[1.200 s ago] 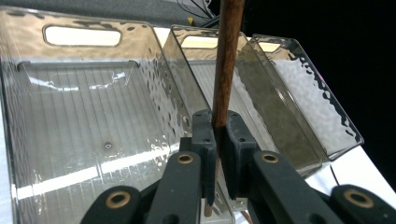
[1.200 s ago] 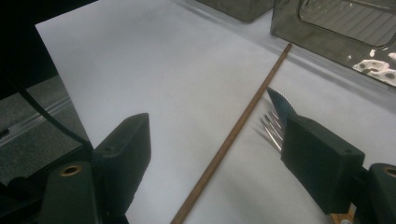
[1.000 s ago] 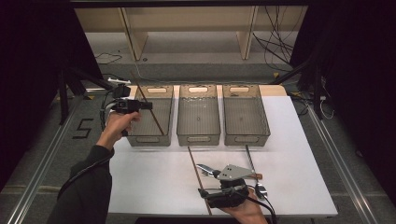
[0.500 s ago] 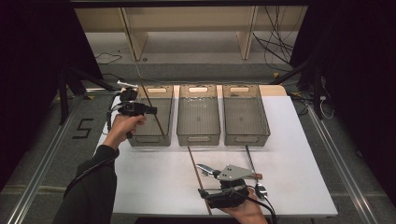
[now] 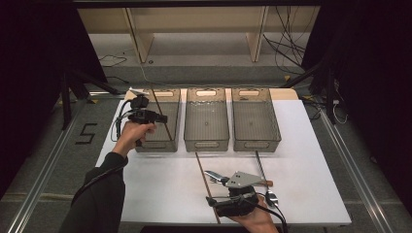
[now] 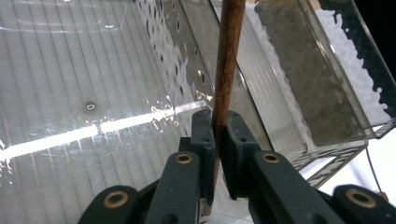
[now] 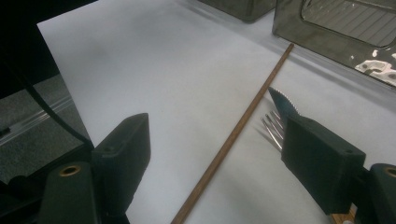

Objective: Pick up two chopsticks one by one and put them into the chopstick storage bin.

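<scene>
My left gripper (image 5: 151, 117) hangs over the left translucent grey bin (image 5: 154, 144), shut on a thin brown wooden stick (image 5: 163, 114) that slants across the bin. In the left gripper view the stick (image 6: 227, 65) rises from between the closed pads (image 6: 203, 135), with the bin's ribbed floor (image 6: 70, 93) below. My right gripper (image 5: 228, 201) rests at the table's near edge, jaws wide apart. Its own view shows a second brown stick (image 7: 233, 140) lying on the white table between the jaws of the right gripper (image 7: 219, 140), beside a serrated knife tip (image 7: 280, 102) and fork tines (image 7: 270, 126).
Middle bin (image 5: 206, 121) and right bin (image 5: 255, 121) stand beside the left one along the far side of the white table (image 5: 160, 184). A knife and fork (image 5: 214, 175) and a spoon (image 5: 271, 196) lie near my right hand. Dark floor surrounds the table.
My left hand has sunk a little and shifted right over the left bin, the stick still in its jaws. The right hand has stayed put.
</scene>
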Tool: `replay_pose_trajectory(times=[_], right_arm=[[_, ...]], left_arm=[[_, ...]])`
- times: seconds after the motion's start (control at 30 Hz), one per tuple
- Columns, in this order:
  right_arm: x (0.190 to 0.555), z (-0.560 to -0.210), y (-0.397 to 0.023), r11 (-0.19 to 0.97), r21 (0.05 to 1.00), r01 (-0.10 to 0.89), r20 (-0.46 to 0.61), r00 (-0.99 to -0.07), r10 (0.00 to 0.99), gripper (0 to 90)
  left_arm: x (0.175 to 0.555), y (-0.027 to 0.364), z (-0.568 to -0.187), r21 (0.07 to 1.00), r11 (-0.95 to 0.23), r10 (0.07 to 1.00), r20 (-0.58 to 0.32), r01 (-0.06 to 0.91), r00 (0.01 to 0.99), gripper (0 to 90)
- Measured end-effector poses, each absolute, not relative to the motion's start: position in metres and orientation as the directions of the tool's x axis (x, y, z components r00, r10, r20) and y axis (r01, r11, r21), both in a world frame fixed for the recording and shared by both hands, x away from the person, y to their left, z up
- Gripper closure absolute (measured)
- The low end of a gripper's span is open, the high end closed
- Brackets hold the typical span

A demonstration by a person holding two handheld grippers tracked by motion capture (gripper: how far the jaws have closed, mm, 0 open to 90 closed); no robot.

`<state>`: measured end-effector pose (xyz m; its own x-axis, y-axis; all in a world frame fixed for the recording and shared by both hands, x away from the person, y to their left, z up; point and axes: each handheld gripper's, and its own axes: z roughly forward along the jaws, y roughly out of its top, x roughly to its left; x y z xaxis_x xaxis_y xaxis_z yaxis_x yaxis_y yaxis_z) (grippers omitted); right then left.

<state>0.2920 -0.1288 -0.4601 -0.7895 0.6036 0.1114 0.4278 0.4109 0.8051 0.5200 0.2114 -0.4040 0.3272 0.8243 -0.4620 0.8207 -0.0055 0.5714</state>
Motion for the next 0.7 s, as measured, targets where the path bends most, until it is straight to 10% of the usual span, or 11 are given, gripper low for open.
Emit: replay_pose_trajectory(times=[0.1,0.47,0.7], right_arm=[[0.292,-0.460,-0.129,0.412,0.805,0.426,0.110,-0.791,0.601,24.7],[0.292,-0.460,-0.128,0.412,0.806,0.424,0.113,-0.794,0.597,24.9],[0.292,-0.460,-0.129,0.413,0.805,0.425,0.111,-0.792,0.600,24.9]], left_arm=[[0.521,0.211,-0.405,0.569,0.009,0.829,-0.464,0.822,0.312,82.4],[0.524,0.206,-0.394,0.561,0.000,0.869,-0.410,0.828,0.278,29.6],[0.517,0.207,-0.385,0.592,0.010,0.863,-0.412,0.806,0.292,22.9]])
